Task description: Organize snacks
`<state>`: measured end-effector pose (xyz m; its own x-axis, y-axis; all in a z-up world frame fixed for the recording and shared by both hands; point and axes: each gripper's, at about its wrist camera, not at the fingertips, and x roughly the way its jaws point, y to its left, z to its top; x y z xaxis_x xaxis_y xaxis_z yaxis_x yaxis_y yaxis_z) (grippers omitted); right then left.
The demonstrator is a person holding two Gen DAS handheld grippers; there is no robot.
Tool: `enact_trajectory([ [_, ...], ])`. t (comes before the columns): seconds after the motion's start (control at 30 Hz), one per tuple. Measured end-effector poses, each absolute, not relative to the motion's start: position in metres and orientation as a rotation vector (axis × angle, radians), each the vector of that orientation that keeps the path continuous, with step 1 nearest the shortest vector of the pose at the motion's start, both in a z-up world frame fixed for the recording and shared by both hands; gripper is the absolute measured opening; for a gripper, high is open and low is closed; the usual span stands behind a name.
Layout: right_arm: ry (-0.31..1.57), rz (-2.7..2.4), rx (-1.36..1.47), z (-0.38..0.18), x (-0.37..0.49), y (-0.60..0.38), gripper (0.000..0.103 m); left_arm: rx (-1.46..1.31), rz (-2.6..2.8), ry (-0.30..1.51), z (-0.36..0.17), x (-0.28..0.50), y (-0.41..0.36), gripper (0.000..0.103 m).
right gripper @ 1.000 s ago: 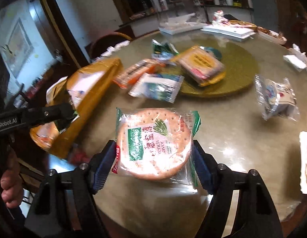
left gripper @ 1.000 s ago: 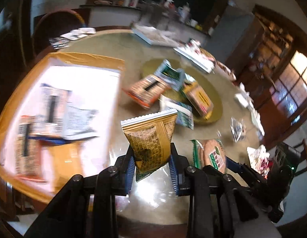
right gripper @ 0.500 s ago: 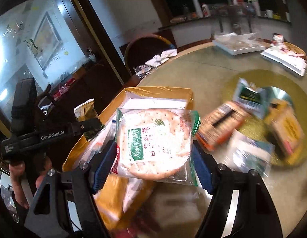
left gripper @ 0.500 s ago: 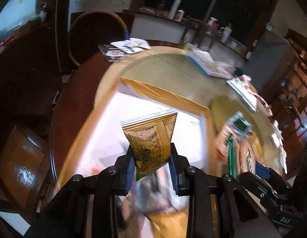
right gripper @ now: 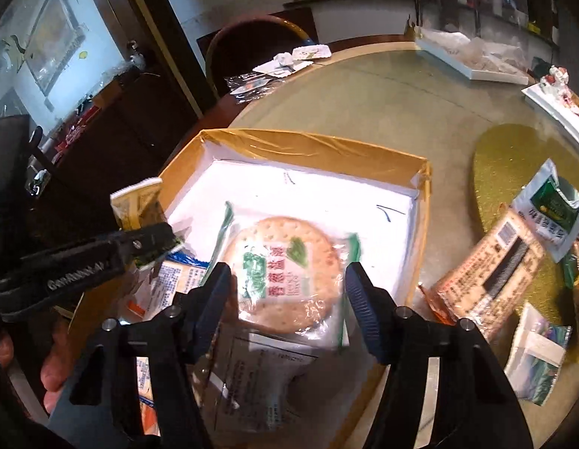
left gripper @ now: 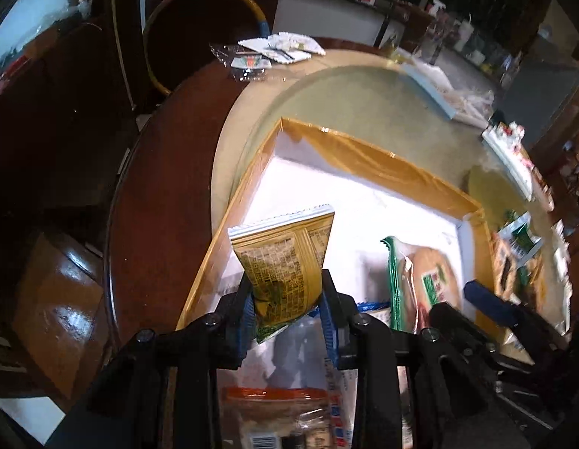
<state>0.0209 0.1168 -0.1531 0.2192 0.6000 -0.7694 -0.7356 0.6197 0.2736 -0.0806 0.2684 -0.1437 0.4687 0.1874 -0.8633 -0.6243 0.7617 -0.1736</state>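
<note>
Right fingers (right gripper: 358, 301): now spread apart, cracker pack (right gripper: 285, 277) let go, blurred, over the box (right gripper: 311, 146) at frame centre.
Left gripper (left gripper: 287, 310): still clamped on yellow packet (left gripper: 285, 258), now above box.
Meaning: cracker delivered; packet likely next.

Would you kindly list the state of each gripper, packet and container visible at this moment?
left gripper: shut on the yellow snack packet, held upright over the box.
right gripper: open, fingers apart from the packet.
round cracker packet: sealed, released between the open fingers, inside the box.
cardboard box: open-topped, partly filled with snacks.
brown snack packet: sealed, lying on the table outside the box.
</note>
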Motion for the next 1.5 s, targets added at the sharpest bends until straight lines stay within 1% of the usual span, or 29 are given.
enact_trajectory([
  [0.03,0.98,0.93,-0.152,-0.152,0.021,0.116,0.064,-0.506,0.526,0.973,-0.145,-0.08,0.268,0.039],
  [0.07,0.972,0.935,-0.142,-0.149,0.019,0.113,0.065,-0.503,0.526,0.984,-0.145,-0.08,0.267,0.051],
  [0.13,0.938,0.937,-0.132,-0.138,0.012,0.104,0.067,-0.497,0.527,0.973,-0.141,-0.084,0.263,0.065],
  [0.17,0.921,0.941,-0.128,-0.134,0.009,0.102,0.069,-0.495,0.523,0.949,-0.138,-0.087,0.26,0.066],
  [0.2,0.901,0.945,-0.12,-0.128,0.004,0.097,0.076,-0.486,0.536,0.924,-0.131,-0.093,0.255,0.068],
  [0.23,0.875,0.946,-0.107,-0.12,-0.002,0.089,0.081,-0.476,0.545,0.901,-0.126,-0.098,0.25,0.074],
  [0.27,0.848,0.947,-0.095,-0.113,-0.008,0.081,0.082,-0.465,0.553,0.862,-0.117,-0.106,0.242,0.077],
  [0.37,0.774,0.945,-0.05,-0.096,-0.026,0.055,0.085,-0.458,0.57,0.768,-0.097,-0.128,0.217,0.079],
  [0.47,0.738,0.963,0.072,-0.086,-0.034,0.018,0.086,-0.444,0.565,0.701,-0.081,-0.145,0.18,0.081],
  [0.6,0.726,0.94,0.274,-0.088,-0.033,-0.045,0.086,-0.426,0.556,0.675,-0.073,-0.143,0.136,0.081],
  [0.87,0.748,0.865,0.488,-0.115,-0.014,-0.164,0.086,-0.383,0.428,0.729,-0.071,-0.112,0.046,0.081],
  [1.03,0.77,0.81,0.58,-0.133,-0.007,-0.215,0.086,-0.378,0.38,0.77,-0.079,-0.102,0.014,0.081],
  [1.23,0.815,0.773,0.61,-0.145,0.005,-0.244,0.086,-0.383,0.355,0.816,-0.087,-0.09,-0.011,0.081],
  [1.33,0.838,0.724,0.49,-0.14,0.01,-0.245,0.086,-0.379,0.351,0.822,-0.089,-0.086,-0.015,0.081],
  [1.43,0.796,0.584,0.33,-0.128,0.02,-0.244,0.086,-0.374,0.342,0.831,-0.092,-0.082,-0.016,0.081],
  [1.5,0.78,0.467,0.272,-0.124,0.034,-0.247,0.086,-0.368,0.342,0.837,-0.095,-0.079,-0.015,0.081],
])
